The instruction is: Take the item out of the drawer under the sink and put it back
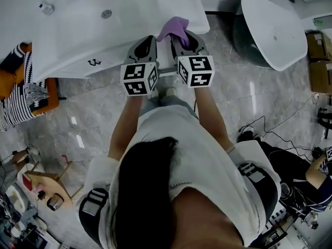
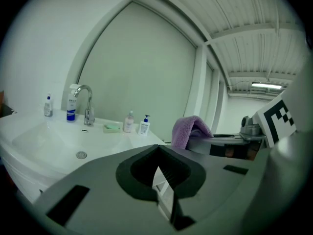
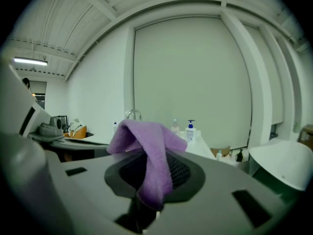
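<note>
1. The right gripper (image 1: 182, 35) is clamped on a purple cloth (image 3: 149, 151). The cloth is pinched between the jaws, with one fold humped over the tips and a tail hanging down between the pads.
2. The left gripper (image 2: 157, 153) has its jaws drawn together to a thin slit, with nothing between them. It is held just beside the right gripper, level with it. The two marker cubes (image 1: 139, 78) (image 1: 195, 70) sit side by side in front of the person's forearms.
3. From the head view, both grippers point toward the front edge of the white sink counter (image 1: 67, 56), near its right front corner. The cloth is lifted clear at that edge and touches only the right gripper's jaws.
4. The basin has a round drain (image 1: 106, 14) in it. Along the counter's back edge stand a chrome faucet (image 2: 87, 104), a blue-labelled bottle (image 2: 72, 104) just beside it and a small bottle (image 2: 48, 106) further left.
5. Toward the counter's right back corner are a green soap dish (image 2: 112, 127), a slim bottle (image 2: 129, 122) and a pump bottle (image 2: 144, 125).
6. Beyond the counter's right end stands a separate white oval tub (image 1: 272, 30). The floor (image 1: 88, 118) is grey marble, with black cables (image 1: 270, 128) trailing across it at the right.
7. A striped garment (image 1: 15, 92) lies off the counter's left end, and a small wooden stool (image 1: 49, 183) stands at lower left.
</note>
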